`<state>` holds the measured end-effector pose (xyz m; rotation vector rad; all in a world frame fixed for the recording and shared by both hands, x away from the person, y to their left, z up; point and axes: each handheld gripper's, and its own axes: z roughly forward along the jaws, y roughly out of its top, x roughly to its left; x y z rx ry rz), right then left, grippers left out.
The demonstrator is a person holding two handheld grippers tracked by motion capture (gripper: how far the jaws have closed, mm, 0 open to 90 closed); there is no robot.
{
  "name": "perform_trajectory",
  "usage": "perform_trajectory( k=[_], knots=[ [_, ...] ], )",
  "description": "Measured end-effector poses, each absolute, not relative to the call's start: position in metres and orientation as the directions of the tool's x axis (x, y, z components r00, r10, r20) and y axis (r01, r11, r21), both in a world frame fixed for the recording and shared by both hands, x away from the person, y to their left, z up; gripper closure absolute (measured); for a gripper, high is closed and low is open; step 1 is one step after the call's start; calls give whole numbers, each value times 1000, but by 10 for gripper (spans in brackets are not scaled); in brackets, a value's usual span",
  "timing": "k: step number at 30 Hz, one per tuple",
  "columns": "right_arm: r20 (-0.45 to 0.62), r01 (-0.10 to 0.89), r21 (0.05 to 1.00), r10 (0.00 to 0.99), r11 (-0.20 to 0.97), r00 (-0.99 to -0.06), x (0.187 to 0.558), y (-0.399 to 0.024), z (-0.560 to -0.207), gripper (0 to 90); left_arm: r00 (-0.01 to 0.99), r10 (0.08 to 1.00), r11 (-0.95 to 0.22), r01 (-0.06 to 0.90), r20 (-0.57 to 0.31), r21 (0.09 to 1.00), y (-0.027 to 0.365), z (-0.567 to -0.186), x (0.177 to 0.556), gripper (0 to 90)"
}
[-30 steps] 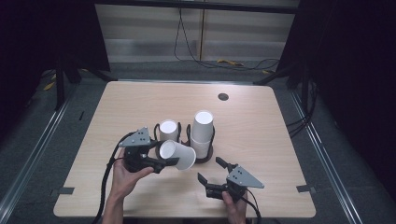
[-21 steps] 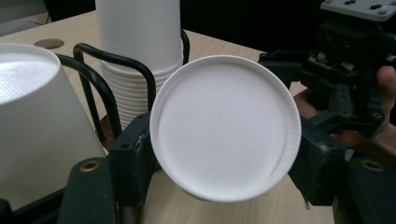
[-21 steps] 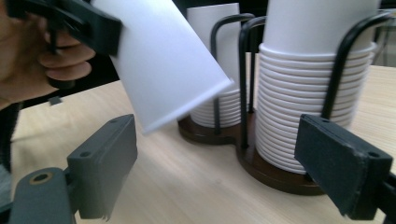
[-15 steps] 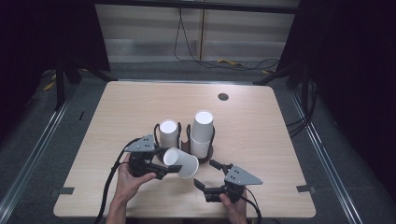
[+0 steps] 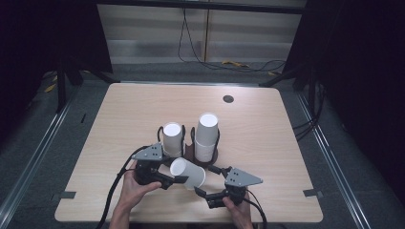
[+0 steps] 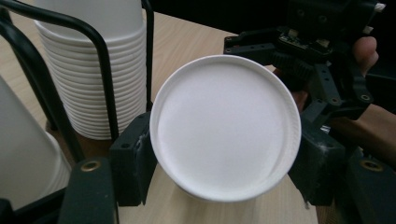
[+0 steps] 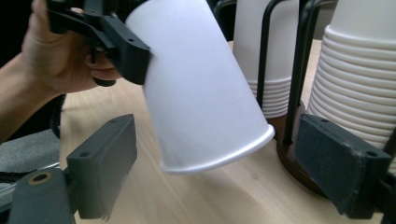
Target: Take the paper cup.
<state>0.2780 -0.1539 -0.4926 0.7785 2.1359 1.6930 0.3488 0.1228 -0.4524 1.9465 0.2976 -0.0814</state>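
Note:
My left gripper is shut on a white paper cup, which lies tilted with its base toward the gripper. In the left gripper view the cup's round base sits squeezed between the two black jaws. My right gripper stands open just right of the cup. In the right gripper view the cup's rolled rim hangs between the wide-apart pads, touching neither. A black wire holder behind holds a short cup stack and a taller stack.
The holder's dark round base lies close in front of the right gripper. A small dark disc sits at the far right of the wooden table. The table's front edge runs just below both hands.
The left gripper has carried the cup away from the holder, toward the person and slightly right. The right gripper has shifted left, so its open jaws now flank the cup's rim.

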Motion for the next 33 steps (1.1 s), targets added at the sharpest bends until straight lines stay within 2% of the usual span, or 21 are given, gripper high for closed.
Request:
perform_trajectory(
  k=[19, 29, 33],
  knots=[
    [76, 227, 947, 529, 227, -845, 287, -143, -498, 136, 967, 116, -378, 256, -229, 890, 107, -453, 346, 329],
    [49, 203, 948, 518, 247, -854, 286, -138, -499, 163, 966, 89, -354, 260, -245, 898, 104, -452, 346, 331],
    [49, 209, 945, 522, 252, -851, 286, -137, -499, 208, 961, 91, -350, 275, -260, 895, 104, -453, 347, 331]
  ],
)
